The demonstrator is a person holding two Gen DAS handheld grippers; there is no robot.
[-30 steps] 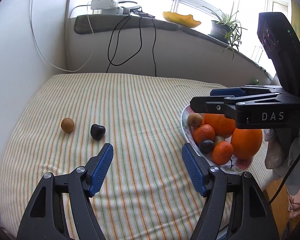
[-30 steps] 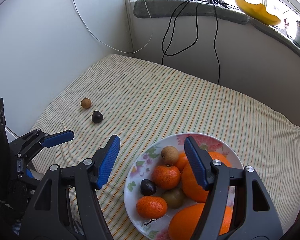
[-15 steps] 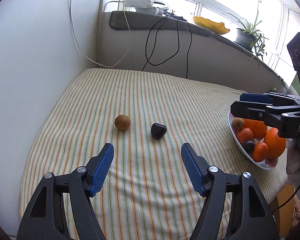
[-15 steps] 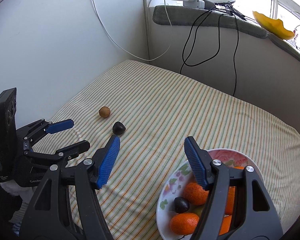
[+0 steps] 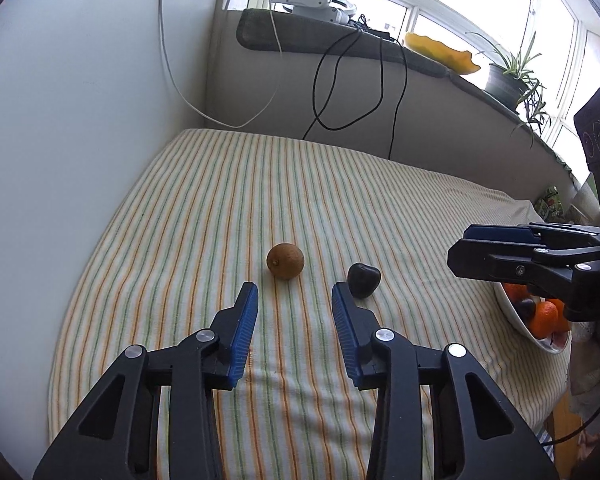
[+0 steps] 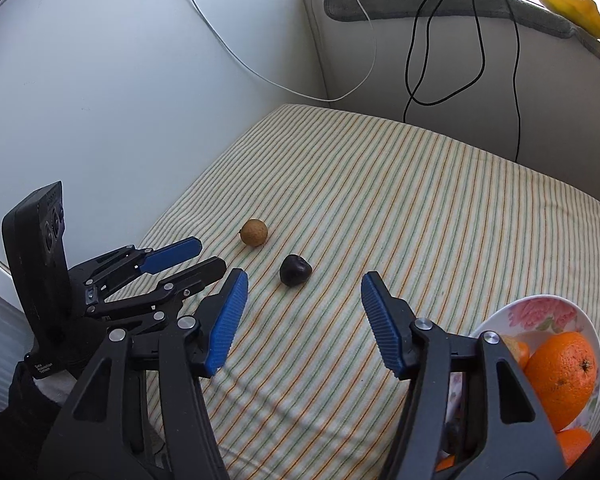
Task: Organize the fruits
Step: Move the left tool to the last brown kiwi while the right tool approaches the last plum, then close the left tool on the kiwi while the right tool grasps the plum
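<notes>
A brown fruit [image 5: 285, 261] and a dark fruit [image 5: 363, 274] lay near each other but apart on the striped cloth [image 5: 260, 184]. In the left wrist view the brown one sat at about 12 o'clock from the left gripper [image 5: 295, 294], just beyond its tips, and the dark one at about 1 o'clock, just beside the right-hand fingertip; it was unclear whether they touched. The left jaws were closing with nothing between them, only bare cloth.

In the right wrist view the dark fruit [image 6: 295, 270] lay at about 12 o'clock from the right gripper [image 6: 304, 284], just ahead of the gap, and the brown fruit [image 6: 254, 232] at about 11 o'clock, farther off. The right jaws were also closing, wide apart and empty. The left gripper [image 6: 204, 256] showed there at 9 o'clock, its tips near the brown fruit.

A flowered plate [image 6: 540, 312] with oranges [image 6: 560, 376] sat at 4 o'clock in the right view, at the cloth's edge. In the left view the plate [image 5: 512, 316] lay at 3 o'clock, partly behind the right gripper [image 5: 466, 250].

Beyond the cloth, black cables [image 5: 340, 80] and a white cable [image 5: 172, 60] hung from a sill at 12 o'clock. A yellow dish [image 5: 440, 50] and a potted plant [image 5: 508, 76] stood on it at 1 o'clock.
</notes>
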